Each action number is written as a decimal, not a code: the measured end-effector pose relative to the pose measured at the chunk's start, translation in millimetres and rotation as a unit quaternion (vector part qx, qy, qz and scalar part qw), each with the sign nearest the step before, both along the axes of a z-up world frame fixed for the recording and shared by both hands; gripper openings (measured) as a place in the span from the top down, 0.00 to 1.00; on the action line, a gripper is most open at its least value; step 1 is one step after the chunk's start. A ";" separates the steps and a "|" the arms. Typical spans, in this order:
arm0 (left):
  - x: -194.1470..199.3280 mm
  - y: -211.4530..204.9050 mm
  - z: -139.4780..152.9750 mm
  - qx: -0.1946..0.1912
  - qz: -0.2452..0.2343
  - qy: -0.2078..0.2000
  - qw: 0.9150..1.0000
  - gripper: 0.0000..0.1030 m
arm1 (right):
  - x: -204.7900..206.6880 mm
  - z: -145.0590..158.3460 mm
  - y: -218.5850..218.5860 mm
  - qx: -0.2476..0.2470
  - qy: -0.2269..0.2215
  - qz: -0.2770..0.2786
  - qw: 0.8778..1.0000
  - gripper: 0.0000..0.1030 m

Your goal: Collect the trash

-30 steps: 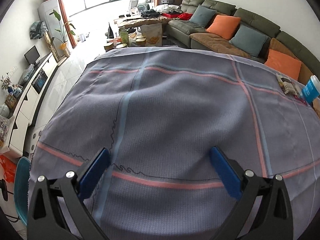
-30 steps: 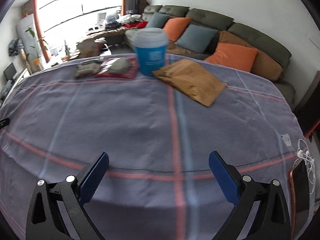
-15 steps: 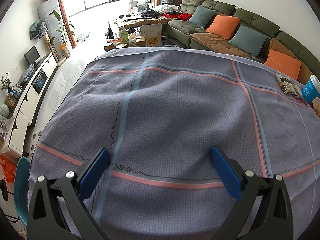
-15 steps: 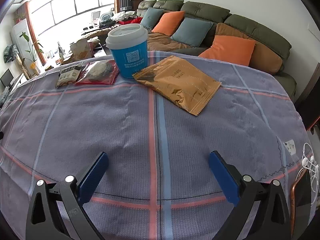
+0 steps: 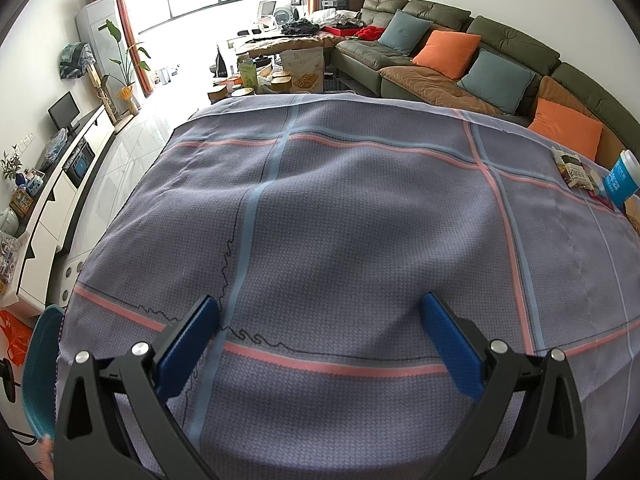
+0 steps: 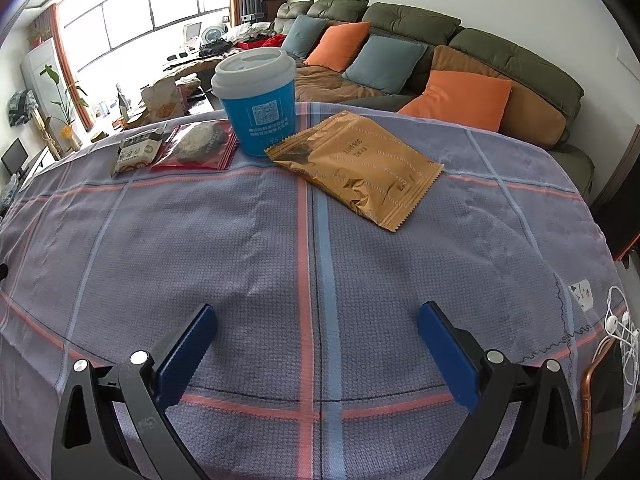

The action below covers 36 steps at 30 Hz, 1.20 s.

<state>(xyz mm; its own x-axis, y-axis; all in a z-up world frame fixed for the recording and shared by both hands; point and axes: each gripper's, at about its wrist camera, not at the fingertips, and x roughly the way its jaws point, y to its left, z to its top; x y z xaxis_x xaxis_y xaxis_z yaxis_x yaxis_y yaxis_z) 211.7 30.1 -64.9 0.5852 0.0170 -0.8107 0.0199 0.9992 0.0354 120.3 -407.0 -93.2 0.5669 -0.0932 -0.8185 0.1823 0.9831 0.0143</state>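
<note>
A blue paper cup with a white lid (image 6: 256,104) stands at the far side of the table. A golden-brown snack wrapper (image 6: 356,164) lies to its right, a red packet (image 6: 198,146) and a small white-and-dark packet (image 6: 138,151) to its left. My right gripper (image 6: 318,316) is open and empty, above the cloth well short of them. My left gripper (image 5: 320,308) is open and empty over bare cloth; the cup (image 5: 622,182) and the small packet (image 5: 574,168) show at the far right of the left wrist view.
The table carries a grey-purple checked cloth (image 6: 200,248). A phone (image 6: 600,396) and white earphones (image 6: 620,328) lie at its right edge. A sofa with orange and grey cushions (image 6: 440,72) stands behind. A teal chair (image 5: 38,368) is at the left corner.
My right gripper has moved forward toward the cup and wrappers, which now look larger and nearer. The left gripper has barely moved. Both stay open.
</note>
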 end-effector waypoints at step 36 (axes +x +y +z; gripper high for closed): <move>-0.5 0.1 -0.2 0.000 0.000 0.000 1.000 0.03 | 0.1 -0.4 -1.7 0.002 -0.001 0.000 1.000 0.03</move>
